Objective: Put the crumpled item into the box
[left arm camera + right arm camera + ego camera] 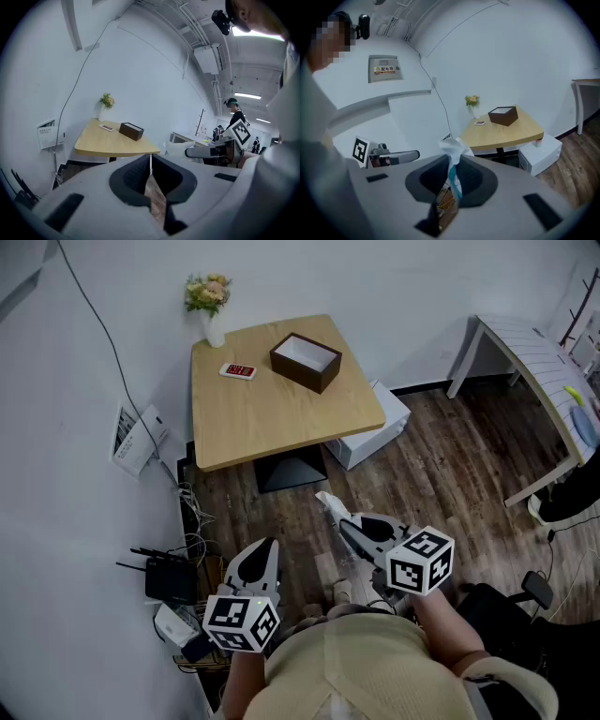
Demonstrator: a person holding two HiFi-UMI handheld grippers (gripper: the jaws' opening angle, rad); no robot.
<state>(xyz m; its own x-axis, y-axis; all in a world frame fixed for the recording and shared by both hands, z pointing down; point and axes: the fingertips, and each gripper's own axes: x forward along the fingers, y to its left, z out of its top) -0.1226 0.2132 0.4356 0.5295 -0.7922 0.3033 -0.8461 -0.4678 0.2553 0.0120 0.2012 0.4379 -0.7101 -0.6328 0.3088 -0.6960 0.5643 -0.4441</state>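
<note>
At the far left of the head view we see a router [169,579] and tangled cables on the floor against the wall, a clutter neither gripper view shows clearly. The left gripper [265,549] points toward the table [272,418]. In the left gripper view its jaws press together with nothing between them, only floorboards showing below the seam. That view also gives us a ceiling air conditioner [206,58] and people standing far off, both outside the head view. On the table a vase of flowers [208,298] stands at the far left corner and a red card [238,371] lies near it. The open brown box [306,362] sits toward the far right edge, apart from the card. The right gripper [345,524] is low over the floor, well short of the table's near edge. Its jaws clamp the crumpled item [328,502]. The right gripper view shows it as white with a teal streak [452,150], sticking up past the fingertips, a detail the head view leaves too small. Bare wooden floor [441,474] runs from both grippers to the table. A white unit [375,427] juts out under the table's right side, and a white desk [539,362] lines the right edge.
</note>
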